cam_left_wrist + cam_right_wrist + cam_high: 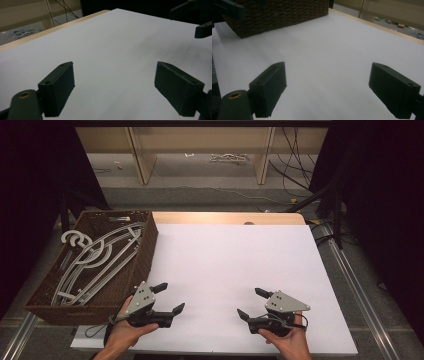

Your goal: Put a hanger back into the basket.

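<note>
My left gripper (169,298) rests on the white table sheet (225,265) near the front left, jaws spread wide with nothing between them. My right gripper (252,303) rests at the front right, also open and empty, facing the left one. In the left gripper view my own gripper (114,82) frames bare white sheet, and the right gripper's black jaw tips (192,17) show at the top right. In the right gripper view my gripper (328,85) stands open over the sheet, with the brown wicker basket (279,13) beyond. The basket (145,255) holds several grey plastic hangers (97,257).
The wicker basket sits along the table's left edge, close to the left hand. A wooden table edge (225,217) runs along the back. Beyond it are shelf legs (142,160) and cables (295,165) on the floor. Dark curtains flank both sides.
</note>
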`<state>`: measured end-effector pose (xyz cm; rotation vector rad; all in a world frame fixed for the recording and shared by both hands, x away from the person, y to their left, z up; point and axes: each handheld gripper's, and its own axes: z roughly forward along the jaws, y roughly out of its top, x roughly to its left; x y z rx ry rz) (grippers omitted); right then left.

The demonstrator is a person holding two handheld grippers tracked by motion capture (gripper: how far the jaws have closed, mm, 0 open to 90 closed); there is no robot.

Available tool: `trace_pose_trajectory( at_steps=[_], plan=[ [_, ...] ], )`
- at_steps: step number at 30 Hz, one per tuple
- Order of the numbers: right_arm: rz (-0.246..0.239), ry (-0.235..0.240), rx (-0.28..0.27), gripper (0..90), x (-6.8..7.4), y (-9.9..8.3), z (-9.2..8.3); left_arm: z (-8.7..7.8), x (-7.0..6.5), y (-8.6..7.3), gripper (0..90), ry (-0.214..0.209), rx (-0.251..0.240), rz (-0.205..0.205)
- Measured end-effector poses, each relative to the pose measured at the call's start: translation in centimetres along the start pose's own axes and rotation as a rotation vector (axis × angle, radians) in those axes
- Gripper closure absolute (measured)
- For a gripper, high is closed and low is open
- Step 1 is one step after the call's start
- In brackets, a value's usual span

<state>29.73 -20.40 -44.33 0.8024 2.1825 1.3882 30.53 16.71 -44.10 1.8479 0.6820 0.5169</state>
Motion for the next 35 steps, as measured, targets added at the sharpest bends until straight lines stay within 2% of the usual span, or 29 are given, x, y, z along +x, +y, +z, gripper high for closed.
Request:
trace_pose_trajectory(
  at_steps=[2,3,8,10,14,16,17,19,22,28,35],
  plan=[
    [0.005,0.005,0.007,15.5,0.15,0.04,-0.08,-0.05,-0.1,-0.14,16.3,0.0,0.01,-0.007],
    [0.001,0.001,0.0,15.5,0.22,0.06,-0.17,-0.12,-0.25,-0.32,16.3,-0.005,0.009,-0.025],
    [0.031,-0.007,0.026,15.5,0.21,-0.22,-0.5,-0.32,-0.42,-0.45,16.4,-0.008,0.011,-0.026],
    [0.045,-0.021,0.02,15.6,0.15,-0.27,-0.84,-0.31,-0.37,-0.48,16.3,-0.02,0.008,-0.053],
    [0.027,-0.03,0.005,15.6,0.12,-0.15,-0.8,-0.09,-0.21,-0.48,16.4,-0.013,0.003,-0.044],
    [0.023,-0.019,0.006,15.6,0.23,-0.1,-0.68,-0.01,-0.34,-0.55,16.4,-0.019,0.005,-0.055],
    [0.022,-0.013,0.006,15.7,0.42,-0.07,-0.54,-0.06,-0.36,-0.42,16.4,-0.015,0.002,-0.039],
    [0.014,-0.012,0.006,15.6,0.41,-0.03,-0.5,-0.09,-0.39,-0.38,16.5,-0.015,0.0,-0.034],
    [0.011,-0.009,-0.009,15.6,0.28,-0.04,-0.4,-0.15,-0.32,-0.33,16.5,-0.01,-0.012,-0.045],
    [0.013,-0.009,0.002,15.7,0.27,0.01,-0.46,-0.14,-0.3,-0.3,16.4,-0.006,-0.015,-0.05],
    [0.015,-0.008,0.008,15.7,0.27,-0.03,-0.44,-0.02,-0.32,-0.32,16.4,-0.014,-0.01,-0.037]
  ],
)
